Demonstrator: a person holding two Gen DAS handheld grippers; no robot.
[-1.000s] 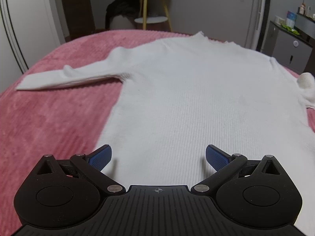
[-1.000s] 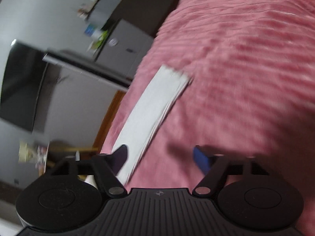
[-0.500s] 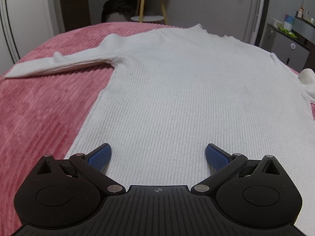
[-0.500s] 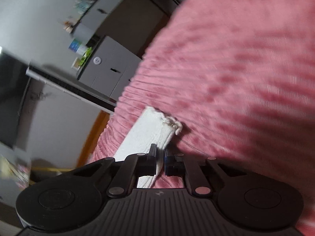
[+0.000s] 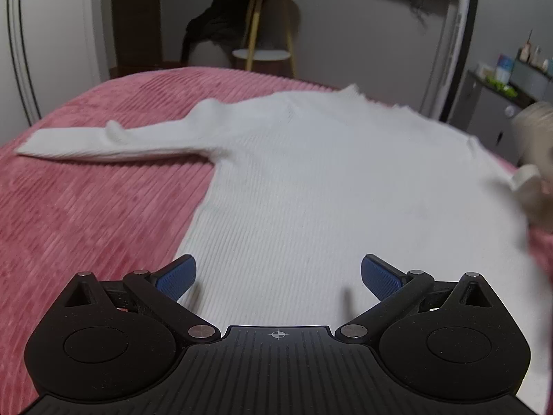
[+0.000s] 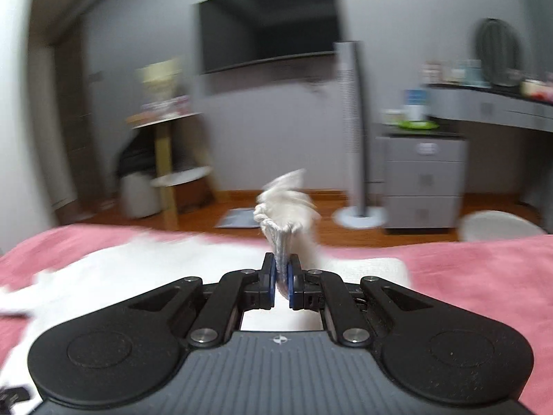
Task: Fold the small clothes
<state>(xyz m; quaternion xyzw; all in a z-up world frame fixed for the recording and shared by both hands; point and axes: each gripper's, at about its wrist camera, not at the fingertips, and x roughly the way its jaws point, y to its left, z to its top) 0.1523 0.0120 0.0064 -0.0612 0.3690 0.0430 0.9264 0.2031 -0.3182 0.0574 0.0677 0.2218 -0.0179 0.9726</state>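
A white ribbed sweater (image 5: 311,180) lies flat on a pink bedspread (image 5: 86,214), its left sleeve (image 5: 114,141) stretched out to the left. My left gripper (image 5: 276,276) hovers open over the sweater's lower hem, nothing between its blue pads. My right gripper (image 6: 281,276) is shut on the cuff of the right sleeve (image 6: 283,207), which sticks up past the pads, lifted above the sweater's body (image 6: 138,263). At the right edge of the left wrist view, the raised sleeve (image 5: 528,173) shows as a blur.
Beyond the bed stand a wooden side table (image 5: 266,27), a tower fan (image 6: 352,131), a grey drawer unit (image 6: 421,180) and a wall-mounted television (image 6: 266,24). The pink bedspread extends to the left and right of the sweater.
My right gripper closed on the right sleeve's cuff, rolled upright and lifted it up over the bed toward the sweater's body. The left gripper shifted only slightly and stayed open.
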